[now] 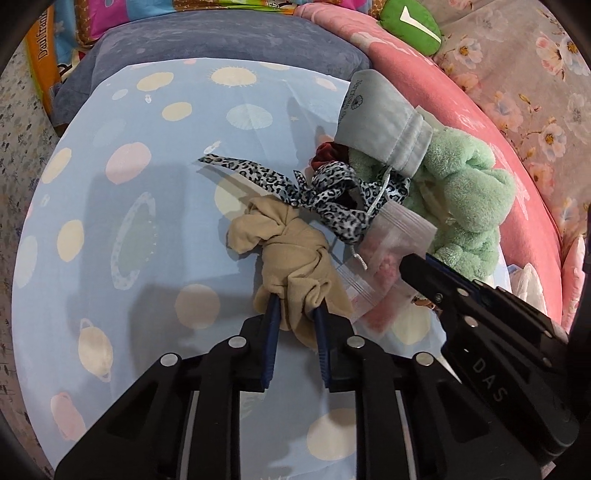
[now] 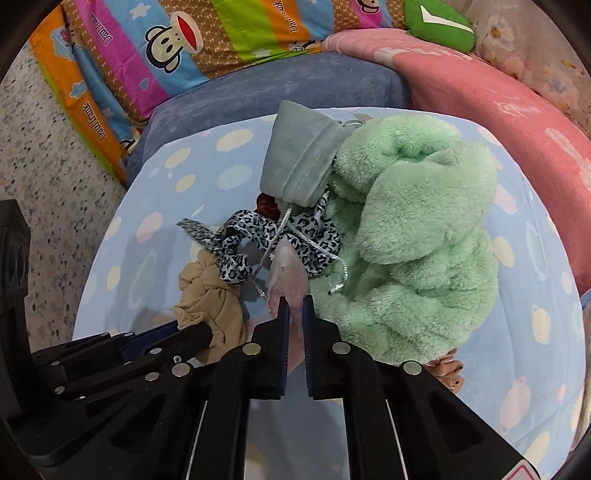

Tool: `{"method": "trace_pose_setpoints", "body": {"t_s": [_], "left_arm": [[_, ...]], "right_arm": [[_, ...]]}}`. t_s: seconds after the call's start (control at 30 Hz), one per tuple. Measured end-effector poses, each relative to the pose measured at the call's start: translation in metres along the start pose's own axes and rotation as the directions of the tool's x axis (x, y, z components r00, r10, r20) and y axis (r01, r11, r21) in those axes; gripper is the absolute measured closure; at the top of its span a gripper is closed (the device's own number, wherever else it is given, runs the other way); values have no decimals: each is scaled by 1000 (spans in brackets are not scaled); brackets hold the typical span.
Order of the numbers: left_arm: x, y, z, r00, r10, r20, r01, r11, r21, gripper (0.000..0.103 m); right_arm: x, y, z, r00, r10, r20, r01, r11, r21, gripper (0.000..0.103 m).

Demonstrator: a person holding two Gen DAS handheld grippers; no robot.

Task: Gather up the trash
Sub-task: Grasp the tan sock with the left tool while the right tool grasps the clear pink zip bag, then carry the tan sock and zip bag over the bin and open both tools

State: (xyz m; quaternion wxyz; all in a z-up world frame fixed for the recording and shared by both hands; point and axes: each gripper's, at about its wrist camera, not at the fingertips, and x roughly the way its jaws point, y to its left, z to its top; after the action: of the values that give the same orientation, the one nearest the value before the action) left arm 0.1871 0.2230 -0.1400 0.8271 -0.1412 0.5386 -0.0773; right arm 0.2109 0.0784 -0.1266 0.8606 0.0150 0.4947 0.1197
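Note:
My left gripper (image 1: 295,310) is shut on the near end of a knotted beige cloth (image 1: 291,258) lying on the planet-print blue sheet (image 1: 147,221). In the right wrist view the same cloth (image 2: 210,306) sits at lower left with the left gripper (image 2: 195,334) on it. My right gripper (image 2: 295,301) is shut on a clear zip bag (image 2: 290,269) with pink contents. In the left wrist view that bag (image 1: 384,243) lies just right of the beige cloth, with the right gripper (image 1: 408,264) at its edge.
A leopard-print ribbon (image 1: 332,192) tangles behind both items, with a grey drawstring pouch (image 1: 380,122), a dark red scrunchie (image 1: 325,153) and a fluffy green garment (image 2: 417,236). A pink blanket (image 2: 498,110), a blue-grey pillow (image 2: 277,85) and a green cushion (image 2: 439,26) lie beyond.

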Motion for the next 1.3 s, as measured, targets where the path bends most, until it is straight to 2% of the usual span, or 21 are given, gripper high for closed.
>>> {"method": "trace_pose_setpoints", "body": {"t_s": [0.13, 0.3, 0.33, 0.37, 0.6, 0.7, 0.77, 0.8, 0.83, 0.87, 0.93, 1.0, 1.1, 1.2, 1.23, 1.27, 1.3], "left_arm": [[-14, -8, 0, 1000, 7, 27, -7, 1000, 10, 90], [-44, -30, 2, 995, -1, 95, -3, 999, 38, 93], [-51, -36, 3, 994, -8, 109, 4, 999, 45, 96], [-59, -42, 3, 992, -18, 126, 11, 998, 56, 103], [-108, -105, 11, 969, -90, 231, 52, 984, 169, 103], [-116, -124, 12, 966, -112, 234, 63, 976, 207, 103], [-114, -127, 7, 969, -95, 228, 48, 978, 203, 100], [-111, -127, 2, 972, -72, 222, 27, 980, 196, 83], [-107, -125, -3, 976, -44, 215, 4, 983, 182, 48], [-101, -120, -9, 977, -6, 213, -28, 988, 154, 22], [-89, -109, -22, 976, 56, 212, -78, 992, 95, 19], [-65, -94, -30, 984, 100, 150, -108, 993, 50, 18], [-28, -70, -39, 990, 125, 59, -123, 992, -33, 19], [-3, -57, -44, 994, 106, 10, -105, 991, -80, 21], [3, -56, -46, 996, 93, -1, -92, 992, -85, 23], [9, -57, -47, 996, 85, -17, -87, 993, -82, 33], [15, -56, -48, 996, 80, -37, -83, 994, -72, 39]], "right_arm": [[-24, -1, 2, 998, 8, 55, -8, 1000, -3, 96], [-72, -11, 11, 987, 11, 160, -15, 1000, 19, 96], [-82, -14, 13, 983, 11, 181, -15, 1000, 21, 96], [-93, -18, 15, 980, 9, 199, -14, 1000, 23, 96], [-165, -54, 22, 943, -41, 329, 20, 997, 68, 96], [-186, -75, 17, 931, -77, 356, 44, 994, 101, 96], [-195, -87, 9, 926, -115, 359, 78, 990, 116, 96], [-199, -94, 3, 925, -133, 356, 94, 987, 127, 96], [-200, -100, -2, 925, -146, 350, 103, 985, 137, 96], [-201, -105, -7, 926, -160, 342, 115, 982, 147, 96], [-203, -113, -18, 925, -181, 335, 132, 978, 162, 96], [-203, -119, -27, 927, -183, 327, 129, 975, 180, 96], [-199, -126, -38, 935, -168, 313, 105, 973, 207, 96], [-197, -126, -47, 938, -160, 307, 97, 973, 210, 96], [-196, -127, -49, 940, -156, 303, 94, 973, 209, 96], [-196, -126, -51, 941, -155, 301, 94, 973, 209, 96], [-195, -126, -53, 942, -154, 299, 94, 974, 208, 96]]}}
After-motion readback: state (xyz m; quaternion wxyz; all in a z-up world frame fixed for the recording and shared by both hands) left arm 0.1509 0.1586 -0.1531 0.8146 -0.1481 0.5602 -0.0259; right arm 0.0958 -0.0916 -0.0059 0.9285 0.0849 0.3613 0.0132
